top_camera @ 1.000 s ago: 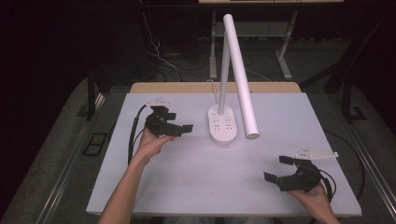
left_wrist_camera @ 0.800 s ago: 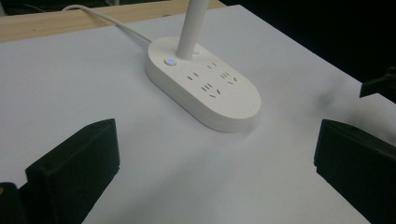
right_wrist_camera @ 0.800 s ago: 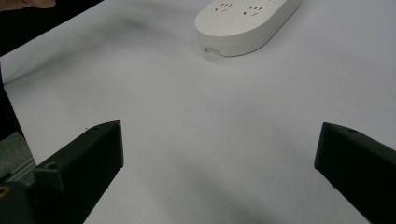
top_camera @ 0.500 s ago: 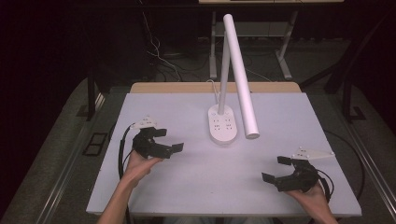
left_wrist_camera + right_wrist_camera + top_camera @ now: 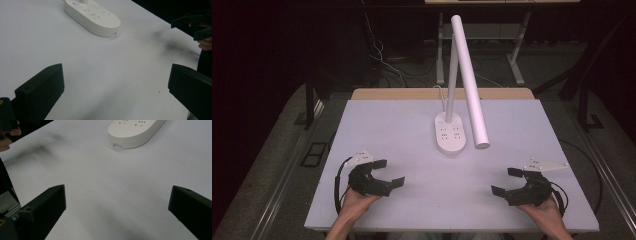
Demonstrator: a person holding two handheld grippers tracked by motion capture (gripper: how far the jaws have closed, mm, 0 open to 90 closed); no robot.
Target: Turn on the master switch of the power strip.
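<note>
The left gripper (image 5: 388, 173) sits low at the near left, held by the person's left hand (image 5: 354, 200), its jaws spread wide and aimed toward the right. The right gripper (image 5: 507, 181) sits at the near right in the right hand (image 5: 543, 209), jaws likewise wide apart, pointing left toward the other.

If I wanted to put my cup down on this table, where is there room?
Plenty: the white table is bare left and right of the lamp base, and in the wide patch between the left gripper and the right gripper. Only the middle back is taken, under the slanting lamp tube.
</note>
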